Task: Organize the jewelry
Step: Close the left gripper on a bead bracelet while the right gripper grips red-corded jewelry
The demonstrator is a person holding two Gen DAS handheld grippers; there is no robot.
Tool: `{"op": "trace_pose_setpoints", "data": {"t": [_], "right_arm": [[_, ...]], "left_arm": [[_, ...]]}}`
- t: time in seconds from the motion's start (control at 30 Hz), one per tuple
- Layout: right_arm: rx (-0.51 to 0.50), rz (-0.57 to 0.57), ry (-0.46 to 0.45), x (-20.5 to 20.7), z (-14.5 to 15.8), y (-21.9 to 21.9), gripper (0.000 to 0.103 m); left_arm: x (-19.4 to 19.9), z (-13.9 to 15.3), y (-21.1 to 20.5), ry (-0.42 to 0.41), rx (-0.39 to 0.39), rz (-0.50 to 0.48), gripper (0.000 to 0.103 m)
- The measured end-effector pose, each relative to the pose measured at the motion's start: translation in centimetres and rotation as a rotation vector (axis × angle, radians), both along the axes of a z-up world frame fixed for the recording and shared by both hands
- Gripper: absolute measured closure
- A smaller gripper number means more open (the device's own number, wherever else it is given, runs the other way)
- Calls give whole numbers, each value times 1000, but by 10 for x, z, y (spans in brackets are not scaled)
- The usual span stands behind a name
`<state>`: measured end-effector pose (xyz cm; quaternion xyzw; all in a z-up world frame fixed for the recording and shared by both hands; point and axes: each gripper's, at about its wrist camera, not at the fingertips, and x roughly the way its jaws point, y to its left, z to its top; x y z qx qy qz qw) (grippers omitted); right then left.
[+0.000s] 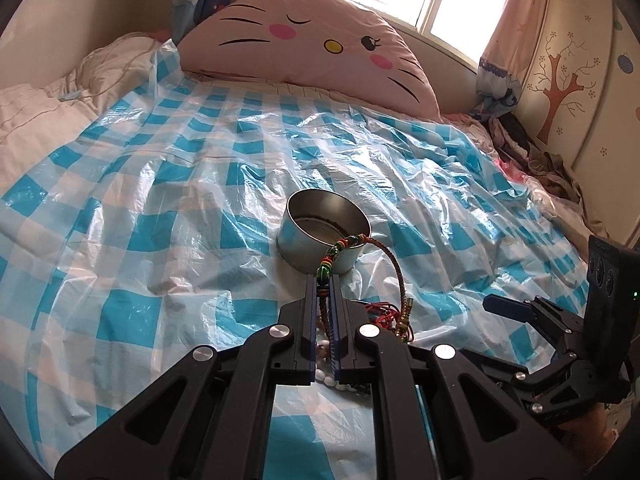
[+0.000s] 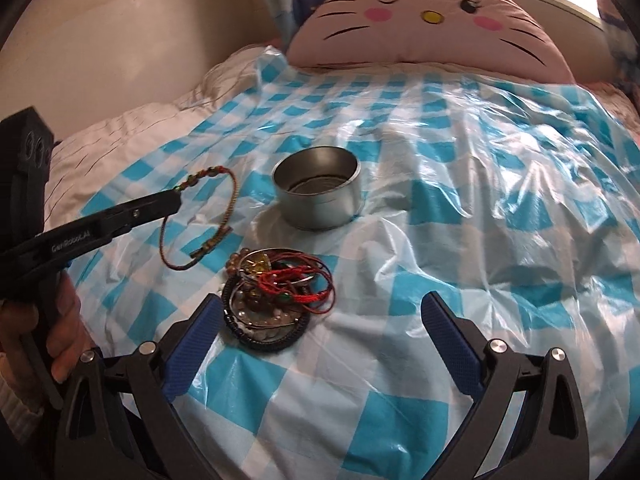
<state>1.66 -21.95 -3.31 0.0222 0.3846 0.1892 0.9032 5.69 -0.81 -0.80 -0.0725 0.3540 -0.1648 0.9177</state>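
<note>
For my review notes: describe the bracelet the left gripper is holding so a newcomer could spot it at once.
Start at the blue-checked plastic sheet covering the bed, then find the round metal tin near its middle. Just left of the tin, the left gripper is shut on a braided bracelet. It alone hangs lifted as an open loop, apart from the tangled jewelry pile.

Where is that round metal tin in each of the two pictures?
Left wrist view: the tin sits centre, just beyond the shut jaws holding a braided bracelet.
Right wrist view: the tin is centre, slightly left, behind the jewelry pile.
Shared landmark: the pink cat pillow.
</note>
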Motion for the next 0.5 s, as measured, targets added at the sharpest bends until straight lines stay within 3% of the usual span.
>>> {"op": "trace_pose_setpoints", "data": {"t": [0.13, 0.2, 0.37, 0.4, 0.5], "right_arm": [[-74, 146, 3, 13, -2, 25, 35], [-116, 208, 19, 21, -7, 37, 54], [-202, 293, 59, 33, -24, 51, 74], [-199, 296, 66, 34, -25, 51, 83], [-153, 288, 73, 36, -25, 45, 92]], "left_arm": [[1, -1, 1, 5, -10, 3, 98], [1, -1, 4, 9, -23, 5, 98], [3, -4, 6, 19, -38, 7, 97], [3, -4, 6, 20, -37, 5, 97], [3, -5, 6, 20, -36, 3, 98]]}}
